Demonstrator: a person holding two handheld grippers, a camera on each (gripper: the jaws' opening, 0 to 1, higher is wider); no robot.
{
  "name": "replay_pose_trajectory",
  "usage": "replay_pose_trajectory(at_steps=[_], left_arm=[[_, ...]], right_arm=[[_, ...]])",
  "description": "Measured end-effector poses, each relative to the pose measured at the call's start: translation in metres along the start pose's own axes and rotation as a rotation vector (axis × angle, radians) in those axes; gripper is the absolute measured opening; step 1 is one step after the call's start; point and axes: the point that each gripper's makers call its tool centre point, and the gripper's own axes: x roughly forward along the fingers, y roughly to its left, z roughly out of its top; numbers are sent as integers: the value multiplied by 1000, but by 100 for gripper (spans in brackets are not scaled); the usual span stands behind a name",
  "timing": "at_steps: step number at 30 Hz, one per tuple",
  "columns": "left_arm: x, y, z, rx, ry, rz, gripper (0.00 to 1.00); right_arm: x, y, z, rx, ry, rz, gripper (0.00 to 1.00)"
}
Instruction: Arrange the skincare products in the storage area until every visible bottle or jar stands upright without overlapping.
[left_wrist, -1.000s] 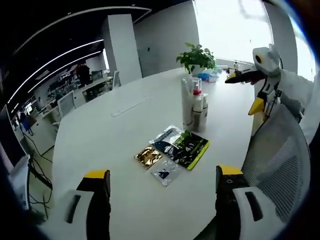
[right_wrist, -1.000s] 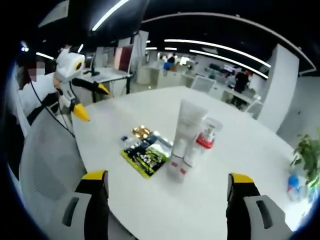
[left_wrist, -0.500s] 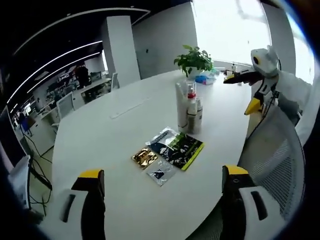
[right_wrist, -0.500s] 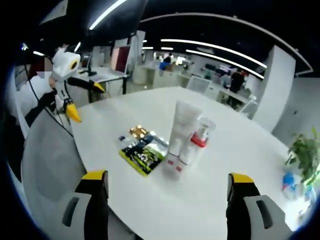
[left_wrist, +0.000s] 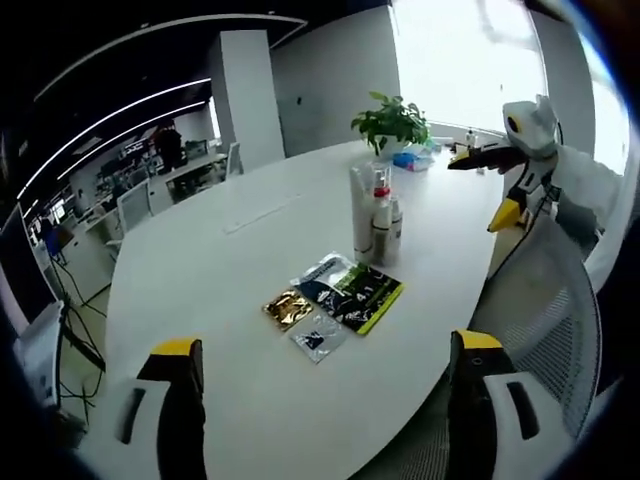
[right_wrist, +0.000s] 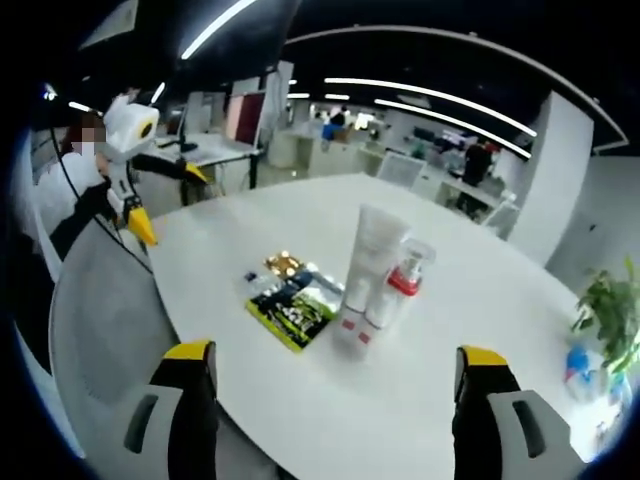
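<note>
In the left gripper view, the left gripper (left_wrist: 325, 375) holds its yellow-tipped fingers (left_wrist: 178, 352) wide apart with nothing between them, hanging over the near edge of the white table (left_wrist: 230, 270). Ahead of the fingers, well apart from them, flat sachets lie near that edge: a small clear sachet (left_wrist: 316, 337) nearest, a gold sachet (left_wrist: 288, 306) just beside it, and a dark green-and-yellow packet (left_wrist: 358, 293) touching a silvery pouch (left_wrist: 318, 271). Just beyond the packets stands the cluster of skincare products (left_wrist: 374, 217), upright and close together, toward the table's right edge. Farther off, a potted plant (left_wrist: 391, 118) sits near the far edge. A mesh chair back (left_wrist: 545, 310) stands off the right edge, and above it the right gripper (left_wrist: 497, 190) appears with its yellow tips spread.

In the right gripper view, the right gripper (right_wrist: 335, 375) also has its fingers (right_wrist: 484, 360) spread, empty, above the near edge. The tall white tube (right_wrist: 368, 262) and the red-collared pump bottle (right_wrist: 401, 277) stand upright, touching, midway ahead between the fingers. The sachets lie just left of them. The left gripper (right_wrist: 150, 195) shows at far left, held by a person (right_wrist: 70, 185).
</note>
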Motion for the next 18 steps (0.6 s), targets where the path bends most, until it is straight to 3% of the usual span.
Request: replay_pose_trajectory(at_steps=[18], left_arm=[[-1, 5, -6, -59, -19, -5, 99]], right_arm=[[0, 2, -7, -11, 25, -4, 100]])
